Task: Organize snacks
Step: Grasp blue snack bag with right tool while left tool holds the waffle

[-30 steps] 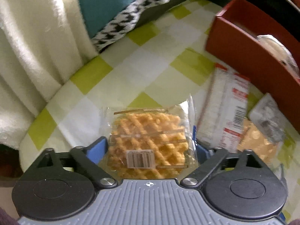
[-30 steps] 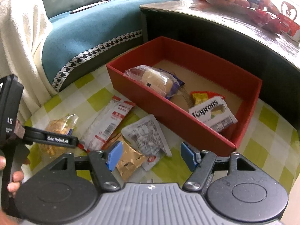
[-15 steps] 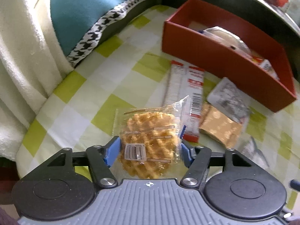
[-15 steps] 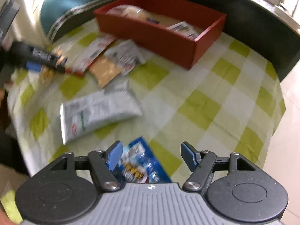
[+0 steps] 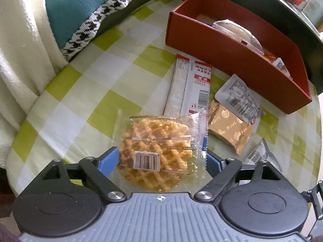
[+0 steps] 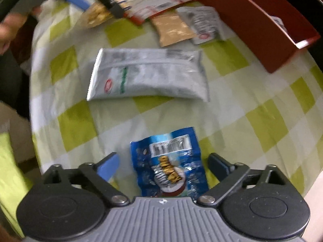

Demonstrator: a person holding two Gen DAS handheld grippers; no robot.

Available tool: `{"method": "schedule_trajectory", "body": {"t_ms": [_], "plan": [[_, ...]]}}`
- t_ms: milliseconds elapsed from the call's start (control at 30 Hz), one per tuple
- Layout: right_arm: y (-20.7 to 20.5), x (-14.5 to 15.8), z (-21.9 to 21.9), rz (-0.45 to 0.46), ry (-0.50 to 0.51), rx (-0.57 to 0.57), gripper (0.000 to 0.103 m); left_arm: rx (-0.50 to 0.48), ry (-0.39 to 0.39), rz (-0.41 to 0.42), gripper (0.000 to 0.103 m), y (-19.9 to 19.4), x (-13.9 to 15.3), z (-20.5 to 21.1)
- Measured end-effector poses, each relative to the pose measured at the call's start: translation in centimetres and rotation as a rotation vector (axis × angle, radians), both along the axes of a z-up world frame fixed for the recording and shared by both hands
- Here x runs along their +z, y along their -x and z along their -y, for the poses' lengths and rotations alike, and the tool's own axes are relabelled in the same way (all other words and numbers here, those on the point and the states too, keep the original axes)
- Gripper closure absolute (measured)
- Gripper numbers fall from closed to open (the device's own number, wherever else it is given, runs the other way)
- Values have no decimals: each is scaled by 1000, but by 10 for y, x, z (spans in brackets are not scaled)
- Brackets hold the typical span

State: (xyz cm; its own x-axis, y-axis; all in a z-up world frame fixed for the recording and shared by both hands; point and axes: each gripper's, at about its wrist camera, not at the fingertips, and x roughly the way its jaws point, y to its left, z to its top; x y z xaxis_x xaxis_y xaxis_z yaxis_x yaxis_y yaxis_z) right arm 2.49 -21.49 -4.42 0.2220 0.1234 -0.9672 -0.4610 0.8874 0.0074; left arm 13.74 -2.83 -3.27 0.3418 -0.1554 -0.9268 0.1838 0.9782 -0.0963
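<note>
The left gripper (image 5: 160, 159) points down over the checked tabletop (image 5: 84, 92), its jaws opening around a wrapped waffle (image 5: 155, 153) lying there. The right gripper (image 6: 163, 163) spreads its jaws, not gripping, either side of a blue snack packet (image 6: 171, 165). The red box (image 5: 232, 48) stands beyond

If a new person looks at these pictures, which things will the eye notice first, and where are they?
First, the golden waffle packet lying between the fingers of the left gripper, whose jaws are opening. Next, the shiny blue snack bag on the green checked cloth, between the opening jaws of the right gripper. Behind them stands the red box, already holding some snacks.
</note>
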Motion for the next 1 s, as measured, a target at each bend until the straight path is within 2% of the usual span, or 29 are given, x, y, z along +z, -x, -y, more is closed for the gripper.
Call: {"method": "schedule_trajectory", "body": {"t_ms": [100, 267, 367, 467, 500, 633, 733, 833, 933, 1000], "plan": [[8, -6, -9, 22, 42, 31, 0, 5, 0, -9, 8, -2, -2, 1], [2, -4, 2, 23, -24, -83, 0, 49, 31, -18, 8, -6, 2, -8], [3, -5, 0, 28, 0, -74, 0, 87, 54, -13, 4, -9, 6, -16], [5, -6, -4, 37, 16, -75, 0, 102, 44, -29, 4, -10, 2, -17], [6, -6, -6, 43, 14, -87, 2, 100, 34, -34, 4, -10, -1, -15], [7, 4, 1, 74, -18, -155, 27, 91, -16, -42, 0, -10, -10, -9], [7, 8, 11, 79, -51, -206, 29, 106, -58, -32, 0, -12, -17, -4], [2, 13, 11, 96, -45, -215, 30, 115, -109, -20, 7, -10, -20, 2], [-3, 21, 16, 113, -86, -233, 31, 89, -129, 10, 15, -6, -16, 8], [-8, 27, 16, 132, -99, -247, 31, 79, -143, 34, 17, -1, -12, 10]]}}
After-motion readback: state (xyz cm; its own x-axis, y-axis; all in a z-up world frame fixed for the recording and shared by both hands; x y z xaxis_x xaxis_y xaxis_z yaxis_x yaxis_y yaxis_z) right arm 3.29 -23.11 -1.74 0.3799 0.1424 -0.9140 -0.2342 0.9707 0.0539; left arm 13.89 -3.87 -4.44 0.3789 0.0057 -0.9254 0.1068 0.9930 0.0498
